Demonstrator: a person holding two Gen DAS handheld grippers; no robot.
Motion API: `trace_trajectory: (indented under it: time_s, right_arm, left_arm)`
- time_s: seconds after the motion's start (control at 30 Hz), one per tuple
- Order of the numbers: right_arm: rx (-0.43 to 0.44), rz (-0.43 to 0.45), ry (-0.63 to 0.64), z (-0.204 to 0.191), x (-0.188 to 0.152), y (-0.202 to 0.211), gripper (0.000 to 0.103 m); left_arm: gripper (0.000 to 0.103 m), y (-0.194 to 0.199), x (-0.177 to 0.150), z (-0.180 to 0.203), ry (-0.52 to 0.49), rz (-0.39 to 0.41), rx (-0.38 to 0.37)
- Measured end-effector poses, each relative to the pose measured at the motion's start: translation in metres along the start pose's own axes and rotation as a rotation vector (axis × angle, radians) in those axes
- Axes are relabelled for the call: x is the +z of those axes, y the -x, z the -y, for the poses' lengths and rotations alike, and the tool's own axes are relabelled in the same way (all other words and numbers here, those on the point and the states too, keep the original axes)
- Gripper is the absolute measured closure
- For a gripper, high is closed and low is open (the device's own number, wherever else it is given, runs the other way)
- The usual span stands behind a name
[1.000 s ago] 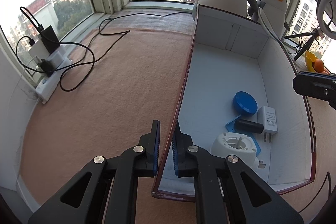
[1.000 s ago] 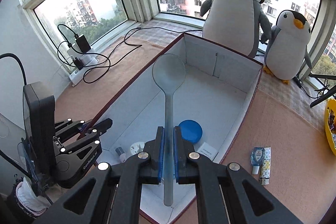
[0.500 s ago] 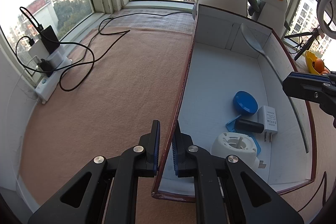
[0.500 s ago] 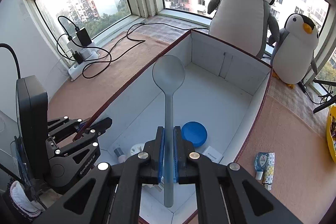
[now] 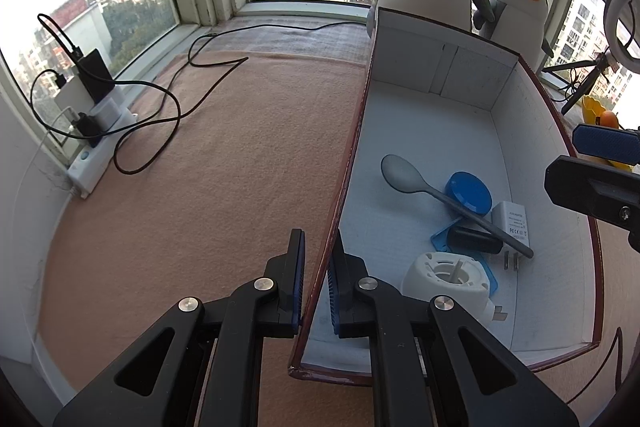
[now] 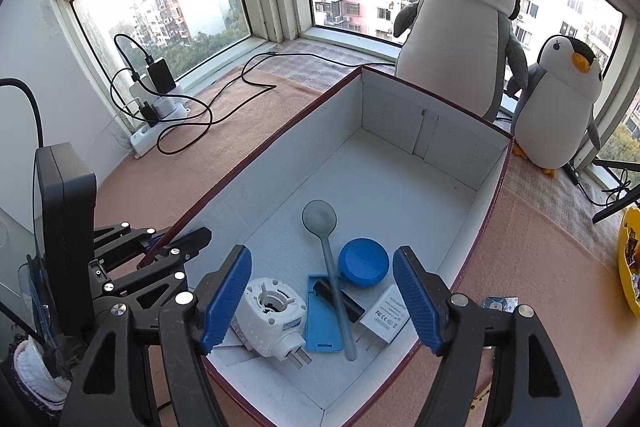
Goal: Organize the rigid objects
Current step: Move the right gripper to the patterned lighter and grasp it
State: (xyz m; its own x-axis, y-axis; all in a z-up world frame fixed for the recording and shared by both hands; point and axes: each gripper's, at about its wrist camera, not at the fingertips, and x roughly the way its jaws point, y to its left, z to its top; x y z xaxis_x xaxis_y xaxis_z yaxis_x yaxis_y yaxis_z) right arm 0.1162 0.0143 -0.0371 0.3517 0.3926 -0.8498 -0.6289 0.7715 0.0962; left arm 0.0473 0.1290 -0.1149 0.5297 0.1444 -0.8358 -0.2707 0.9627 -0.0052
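A: Box?
B: Cardboard, rectangular, matte white inside with a dark red rim, on a tan fuzzy mat. The surface beneath the mat is covered.

A: Contents?
B: All in the near end. The spoon is grey, smooth plastic, with a round bowl and a long thin handle, and it lies across a black block. Its handle end rests by a white charger, which is boxy with small print I can't read. There's also a glossy blue round lid, a flat blue tray that is partly covered, and a white ribbed plug with its metal prongs pointing out.

A: Right gripper?
B: Its jaws are opening, and the blue ribbed pads are spread wide above the pile. There is nothing between them and the spoon is free.

A: Left gripper?
B: It is clamped on the box's side wall, one pad outside and one inside.

A: Anything unclear?
B: The small packet on the mat is mostly hidden behind the right gripper. The yellow bowl is cut off at the frame edge. The two plush penguins are partly blocked by the box's far wall. Black cables loop to a power strip by the window.
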Motion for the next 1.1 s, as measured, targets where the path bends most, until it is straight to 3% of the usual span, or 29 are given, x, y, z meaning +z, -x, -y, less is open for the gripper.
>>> trace_trajectory:
  time_s: [0.47, 0.77, 1.1]
  right_arm:
    - [-0.01, 0.042, -0.052, 0.029, -0.009, 0.025, 0.033]
    - [-0.07, 0.054, -0.158, 0.1, -0.033, 0.051, 0.033]
    - [-0.144, -0.029, -0.258, 0.178, -0.065, 0.041, 0.034]
  left_arm:
    - [0.094, 0.0, 0.0, 0.0, -0.001, 0.0, 0.001]
    - [0.094, 0.0, 0.0, 0.0, -0.001, -0.001, 0.001]
    - [0.094, 0.001, -0.001, -0.001, -0.002, -0.002, 0.004]
